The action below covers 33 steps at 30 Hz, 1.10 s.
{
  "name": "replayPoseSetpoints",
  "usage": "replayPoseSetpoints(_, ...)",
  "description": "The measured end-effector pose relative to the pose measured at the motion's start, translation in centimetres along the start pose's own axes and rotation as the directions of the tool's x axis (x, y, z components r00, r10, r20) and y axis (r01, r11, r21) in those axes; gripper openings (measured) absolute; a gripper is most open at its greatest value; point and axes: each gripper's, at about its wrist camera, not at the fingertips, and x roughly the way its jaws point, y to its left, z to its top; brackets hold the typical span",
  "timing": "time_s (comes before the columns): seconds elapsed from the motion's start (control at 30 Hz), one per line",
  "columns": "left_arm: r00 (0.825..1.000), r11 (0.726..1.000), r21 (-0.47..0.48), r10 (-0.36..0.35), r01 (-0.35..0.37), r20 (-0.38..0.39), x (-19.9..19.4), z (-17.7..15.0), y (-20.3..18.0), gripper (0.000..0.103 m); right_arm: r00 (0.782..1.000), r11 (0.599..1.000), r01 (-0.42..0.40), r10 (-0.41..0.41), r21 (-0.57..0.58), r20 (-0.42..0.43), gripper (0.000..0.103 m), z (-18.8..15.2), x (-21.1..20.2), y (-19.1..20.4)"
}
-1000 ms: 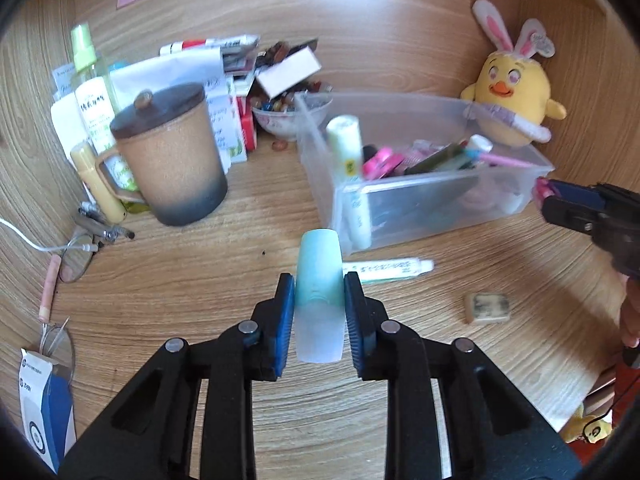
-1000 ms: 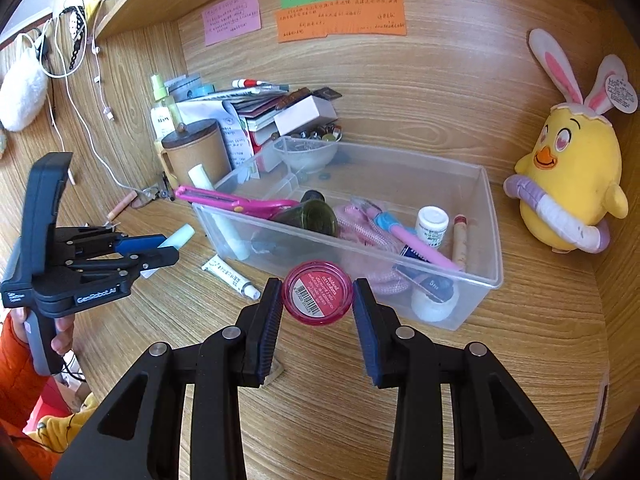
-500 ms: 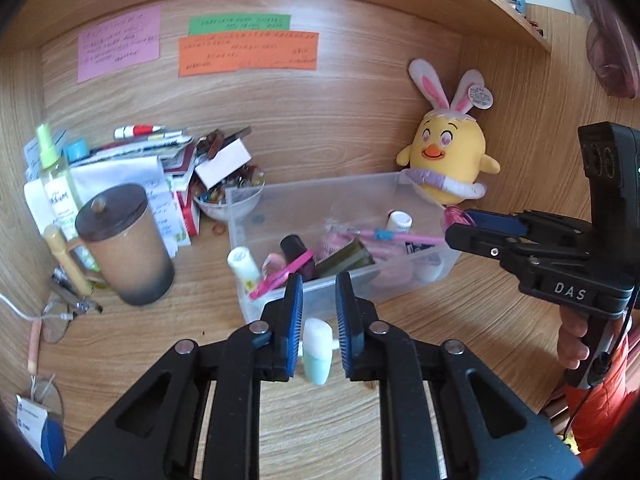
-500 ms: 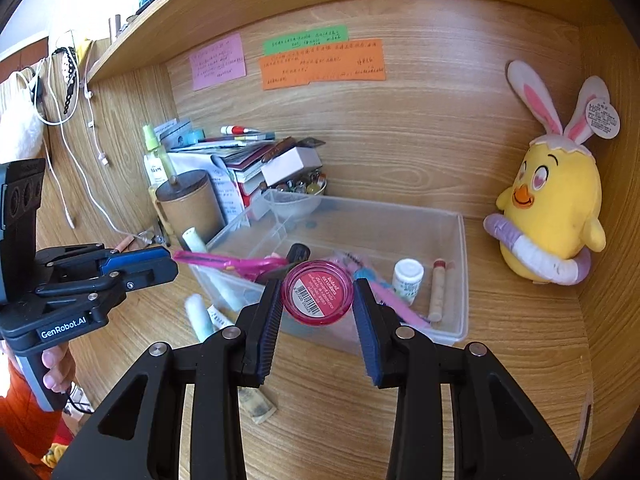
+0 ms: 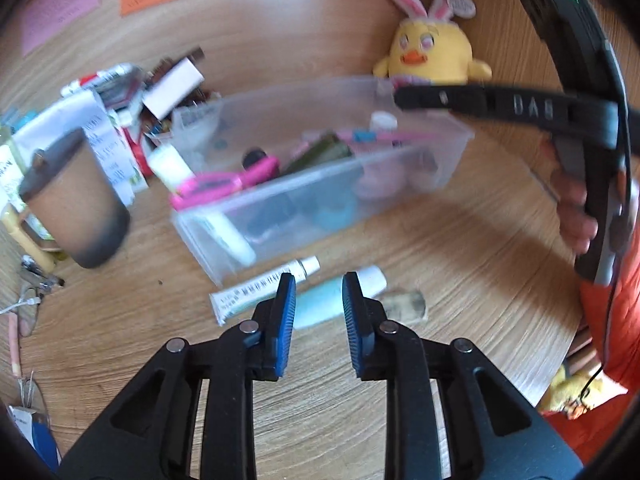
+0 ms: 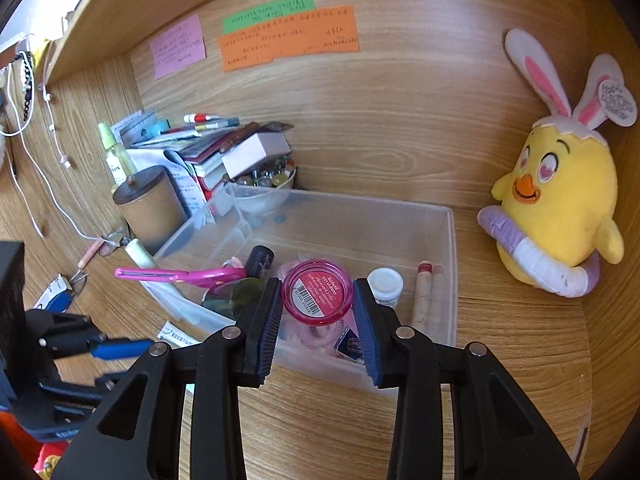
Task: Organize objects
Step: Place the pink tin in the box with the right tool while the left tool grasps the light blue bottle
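My left gripper (image 5: 319,300) is open above the desk. A pale teal tube with a white cap (image 5: 320,308) lies on the wood right under its fingertips, free of the pads. My right gripper (image 6: 318,300) is shut on a round pink jar with a red label (image 6: 318,293) and holds it above the near side of the clear plastic bin (image 6: 450,264). The bin (image 5: 320,196) holds pink scissors (image 6: 188,276), a white-capped pot (image 6: 385,282) and several other small items. The left gripper also shows in the right wrist view (image 6: 116,348).
A white ointment tube (image 5: 264,288) and a small beige eraser (image 5: 404,306) lie beside the teal tube. A brown lidded mug (image 5: 76,204), books and papers (image 6: 192,148) stand at the left. A yellow plush chick (image 6: 556,208) sits at the right wall.
My left gripper has let go of the teal tube, which now lies flat on the desk, and its jaws have opened. My right gripper has moved over the bin with the jar.
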Motion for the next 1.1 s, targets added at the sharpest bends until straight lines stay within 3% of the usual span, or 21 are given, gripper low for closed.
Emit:
replayPoseSetpoints(0.1, 0.998, 1.0, 0.004, -0.031, 0.031, -0.062, 2.0, -0.2, 0.2, 0.026, 0.999, 1.0, 0.001, -0.001, -0.004, -0.034, 0.033, 0.2, 1.3, -0.2)
replayPoseSetpoints(0.2, 0.997, 0.999, 0.017, -0.043, 0.044, -0.067, 2.5, -0.1, 0.2, 0.036, 0.998, 1.0, 0.01, -0.011, -0.012, -0.058, 0.033, 0.4, 2.4, -0.1)
replayPoseSetpoints(0.37, 0.995, 0.997, 0.038, -0.058, 0.062, -0.087, 2.9, -0.4, -0.4, 0.036, 0.996, 1.0, 0.016, -0.018, -0.027, -0.085, 0.033, 0.3, 3.6, 0.2)
replayPoseSetpoints(0.43, 0.994, 0.998, 0.032, -0.053, 0.056, -0.096, 3.3, -0.6, -0.4, 0.033, 0.996, 1.0, 0.012, -0.014, -0.026, -0.092, 0.033, 0.2, 3.9, 0.2)
replayPoseSetpoints(0.47, 0.995, 0.998, 0.03, -0.046, 0.049, -0.086, 3.3, -0.6, -0.4, 0.025, 0.995, 1.0, 0.011, -0.013, -0.028, -0.095, 0.033, 0.2, 4.0, 0.3)
replayPoseSetpoints(0.57, 0.997, 0.999, 0.029, -0.027, 0.03, -0.075, 2.9, -0.8, -0.5, 0.024, 0.995, 0.999, 0.016, -0.019, -0.036, -0.102, 0.033, 0.1, 4.2, 0.5)
replayPoseSetpoints(0.7, 1.0, 0.999, 0.035, -0.01, 0.011, -0.019, 1.1, -1.0, -1.0, 0.024, 0.993, 0.998, 0.022, -0.028, -0.052, -0.115, 0.035, 0.0, 4.3, 0.6)
replayPoseSetpoints(0.8, 0.999, 1.0, 0.024, -0.016, 0.015, 0.039, -1.0, -0.7, -1.1, 0.024, 0.993, 0.998, 0.026, -0.032, -0.059, -0.11, 0.043, 0.1, 4.2, 0.7)
replayPoseSetpoints(0.97, 0.992, 1.0, 0.006, -0.02, 0.019, 0.123, -4.0, 0.3, -1.0, 0.024, 0.997, 0.998, 0.011, -0.016, -0.059, -0.08, 0.044, 0.2, 2.7, 0.9)
replayPoseSetpoints(1.1, 0.986, 1.0, -0.027, 0.0, 0.004, 0.17, -4.0, 3.4, 0.3, 0.024, 0.999, 0.997, -0.018, 0.014, -0.073, -0.052, 0.044, -0.1, 0.7, 1.5)
